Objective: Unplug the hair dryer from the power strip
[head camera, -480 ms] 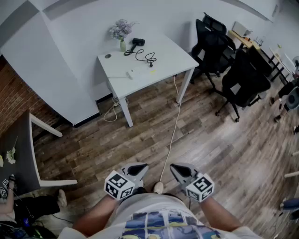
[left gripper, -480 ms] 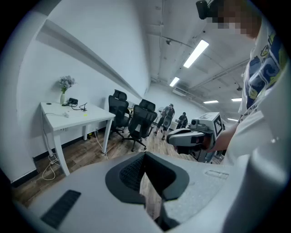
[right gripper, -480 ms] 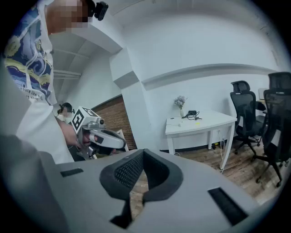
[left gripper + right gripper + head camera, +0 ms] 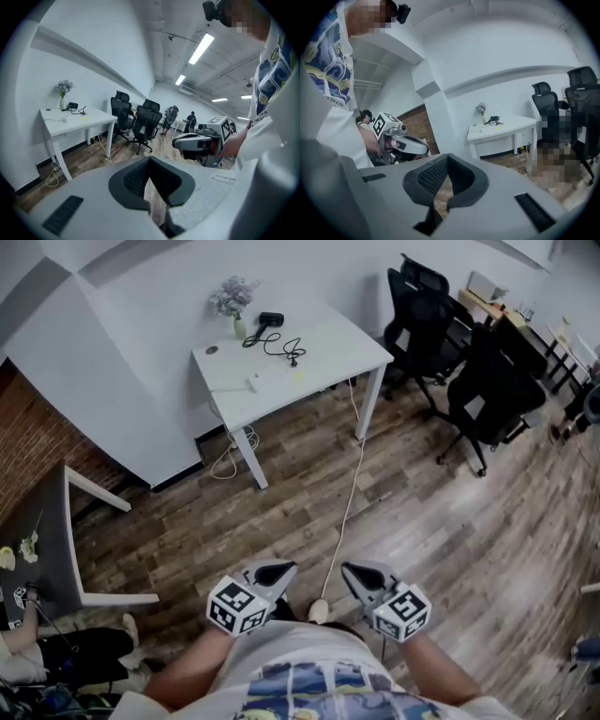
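Note:
The black hair dryer [image 4: 271, 319] lies at the back of a white table [image 4: 328, 357] across the room, its black cord [image 4: 284, 346] looping over the top. A small white power strip [image 4: 253, 382] lies near the table's front edge. Both grippers are held close to my body, far from the table. My left gripper [image 4: 279, 570] and right gripper [image 4: 352, 571] are shut and hold nothing. In the left gripper view the table [image 4: 89, 123] and dryer [image 4: 72, 106] show at far left. The right gripper view has the table [image 4: 506, 129] and dryer [image 4: 493, 119] right of centre.
A white cable [image 4: 348, 507] runs over the wood floor from the table toward my feet. Black office chairs [image 4: 473, 381] stand right of the table. A dark table [image 4: 37, 540] and a seated person [image 4: 56, 652] are at the left. A flower vase [image 4: 236, 306] stands beside the dryer.
The head view has shifted slightly, so the table sits a bit higher and further left. Both grippers stay shut in front of my body.

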